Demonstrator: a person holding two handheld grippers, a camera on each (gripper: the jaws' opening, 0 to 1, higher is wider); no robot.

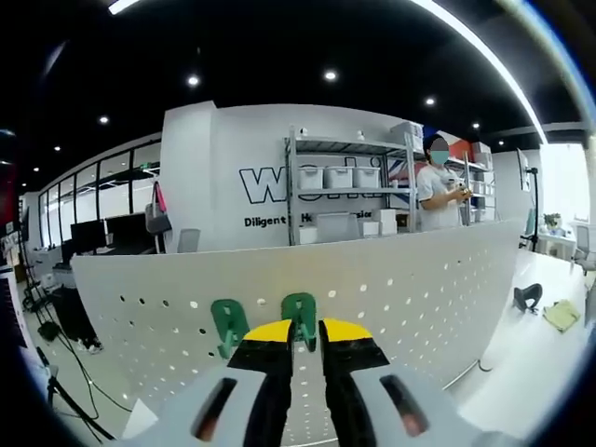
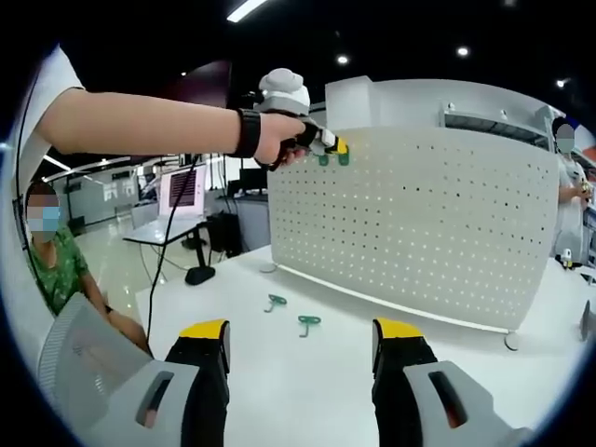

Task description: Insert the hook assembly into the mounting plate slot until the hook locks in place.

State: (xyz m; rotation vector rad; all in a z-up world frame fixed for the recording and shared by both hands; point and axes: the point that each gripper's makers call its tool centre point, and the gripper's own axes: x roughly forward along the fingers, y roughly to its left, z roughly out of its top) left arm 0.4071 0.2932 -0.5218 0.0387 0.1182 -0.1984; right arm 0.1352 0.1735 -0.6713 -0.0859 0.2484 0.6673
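White table (image 2: 279,372) carries an upright white pegboard (image 2: 419,223) at frame centre. Left gripper (image 1: 304,328) is pinched on a green hook (image 1: 300,312) at the board, lower centre; a second hook (image 1: 228,323) is seen just left of it. Right gripper (image 2: 300,337) is spread wide, nothing held. Two loose hooks (image 2: 308,322) lie on the table between its jaws and the board.

**Pegboard upright on table, hooks on and before it**

Pegboard (image 2: 410,223) stands on table (image 2: 307,372). Two hooks (image 2: 289,312) lie on table before it, side by side. Left gripper (image 1: 307,335) at board's upper edge, on one hook (image 1: 300,312); second hook (image 1: 229,324) just left.
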